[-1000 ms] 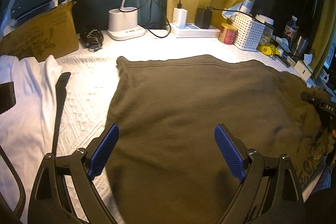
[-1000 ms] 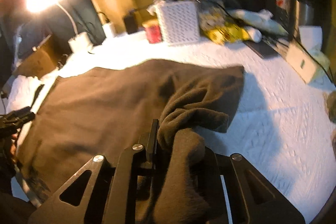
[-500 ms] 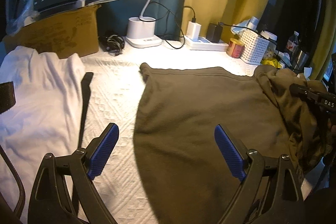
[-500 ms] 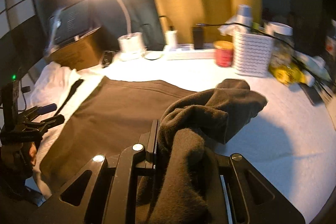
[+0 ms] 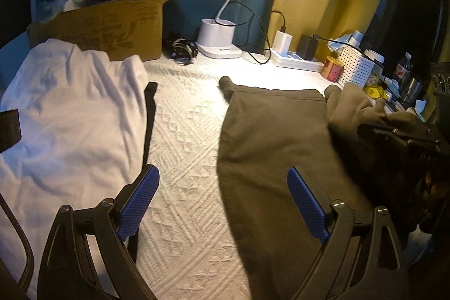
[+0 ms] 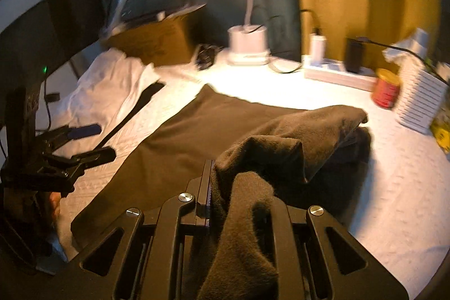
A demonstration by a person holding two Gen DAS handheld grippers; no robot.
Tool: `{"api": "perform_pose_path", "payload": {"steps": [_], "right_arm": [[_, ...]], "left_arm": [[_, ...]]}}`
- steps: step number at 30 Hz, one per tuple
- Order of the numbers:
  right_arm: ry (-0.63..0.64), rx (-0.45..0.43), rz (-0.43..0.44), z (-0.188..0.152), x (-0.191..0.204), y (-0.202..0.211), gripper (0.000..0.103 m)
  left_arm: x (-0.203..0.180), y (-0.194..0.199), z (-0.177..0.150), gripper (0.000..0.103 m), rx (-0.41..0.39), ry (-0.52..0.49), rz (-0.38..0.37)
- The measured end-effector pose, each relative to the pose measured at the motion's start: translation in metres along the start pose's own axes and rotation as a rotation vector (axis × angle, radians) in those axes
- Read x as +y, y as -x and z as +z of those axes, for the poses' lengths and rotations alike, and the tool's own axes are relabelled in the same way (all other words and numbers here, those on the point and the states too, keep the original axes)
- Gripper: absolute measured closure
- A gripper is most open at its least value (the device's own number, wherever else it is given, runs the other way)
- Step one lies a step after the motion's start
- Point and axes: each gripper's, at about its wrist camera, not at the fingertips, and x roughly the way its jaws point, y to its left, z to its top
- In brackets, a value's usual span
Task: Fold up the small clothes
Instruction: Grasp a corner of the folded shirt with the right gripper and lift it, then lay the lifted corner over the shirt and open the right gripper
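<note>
The right gripper (image 6: pixel 222 201) has its fingers clamped on a bunched corner of the brown cloth (image 5: pixel 270 137), which lies on the white tabletop (image 5: pixel 185 131). The left gripper (image 5: pixel 222 204) has its fingers wide apart, holding nothing

The left claw (image 5: pixel 223 201) has black triangular-cutout arms, silver screws and ribbed blue pads (image 5: pixel 137 204).
</note>
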Motion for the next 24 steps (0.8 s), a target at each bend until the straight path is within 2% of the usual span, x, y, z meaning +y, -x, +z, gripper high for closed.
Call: {"api": "perform_pose_path", "payload": {"steps": [4, 12, 14, 15, 16, 17, 19, 24], "right_arm": [[0.027, 0.070, 0.035, 0.001, 0.018, -0.019, 0.088], [0.092, 0.148, 0.123, -0.006, 0.054, -0.030, 0.087], [0.093, 0.156, 0.145, -0.010, 0.061, -0.032, 0.085], [0.089, 0.168, 0.164, -0.012, 0.064, -0.034, 0.082], [0.084, 0.185, 0.184, -0.013, 0.067, -0.036, 0.070], [0.078, 0.205, 0.206, -0.015, 0.071, -0.037, 0.053], [0.104, 0.204, 0.235, -0.018, 0.084, -0.033, 0.035], [0.215, 0.197, 0.320, -0.024, 0.118, -0.010, 0.033]], "left_arm": [[0.005, 0.003, -0.002, 0.011, -0.003, 0.007, 0.005], [0.019, 0.010, -0.004, 0.011, -0.010, 0.031, 0.030], [0.022, 0.013, -0.004, 0.011, -0.011, 0.031, 0.041], [0.023, 0.015, -0.003, 0.011, -0.013, 0.031, 0.045], [0.023, 0.016, -0.003, 0.011, -0.014, 0.031, 0.047], [0.024, 0.017, -0.003, 0.011, -0.014, 0.030, 0.052], [0.026, 0.020, -0.002, 0.011, -0.017, 0.025, 0.060], [0.026, 0.026, 0.003, 0.011, -0.027, 0.011, 0.074]]}}
